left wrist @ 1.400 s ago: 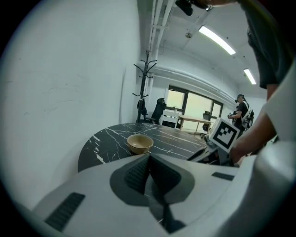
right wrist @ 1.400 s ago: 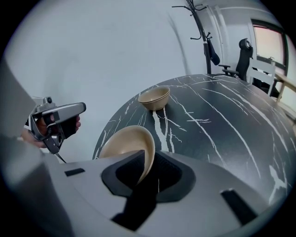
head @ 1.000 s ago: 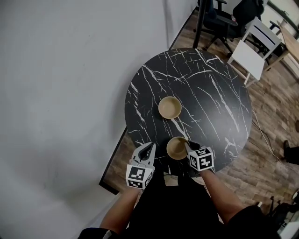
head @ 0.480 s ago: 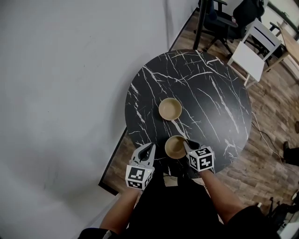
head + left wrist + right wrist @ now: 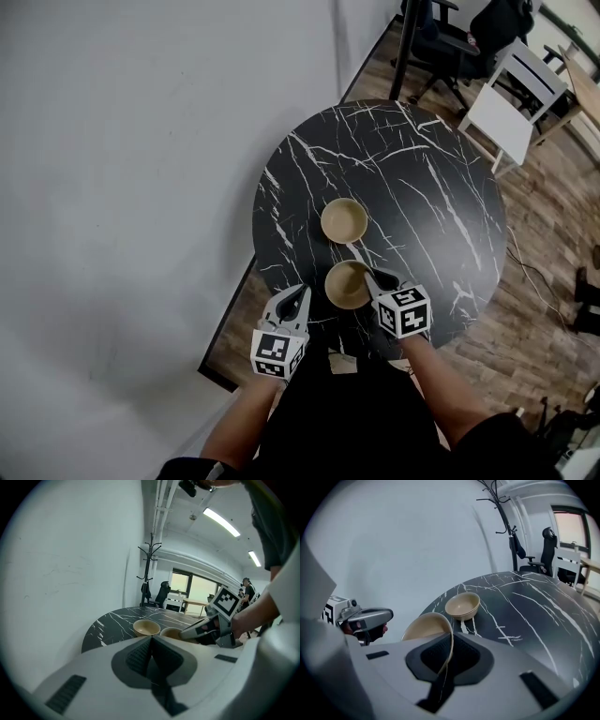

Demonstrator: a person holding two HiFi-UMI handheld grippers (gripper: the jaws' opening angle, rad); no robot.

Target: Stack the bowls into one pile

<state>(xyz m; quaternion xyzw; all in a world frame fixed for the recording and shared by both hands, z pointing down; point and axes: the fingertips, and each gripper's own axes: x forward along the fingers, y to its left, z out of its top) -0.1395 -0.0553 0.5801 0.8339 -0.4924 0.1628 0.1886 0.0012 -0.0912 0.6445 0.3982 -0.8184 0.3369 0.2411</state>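
Round black marble worktop [image 5: 422, 187] on wooden floor [image 5: 553, 234]; far tan bowl [image 5: 344, 221] resting, near tan bowl [image 5: 347, 284] rim-clamped by right gripper [image 5: 373, 278] fingers; left gripper [image 5: 300, 292] fingers together.

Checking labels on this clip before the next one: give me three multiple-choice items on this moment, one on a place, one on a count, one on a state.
1. Where does the free bowl sit?
A. near the middle of the table
B. inside the other bowl
C. upside down at the table's edge

2. How many bowls are in view?
A. one
B. two
C. four

3. The right gripper is:
A. open and empty
B. shut on the near bowl
C. out of view

Key:
1 A, the head view shows it upright on the marble top.
2 B, two tan bowls show.
3 B, its jaws pinch that bowl's rim in the right gripper view.
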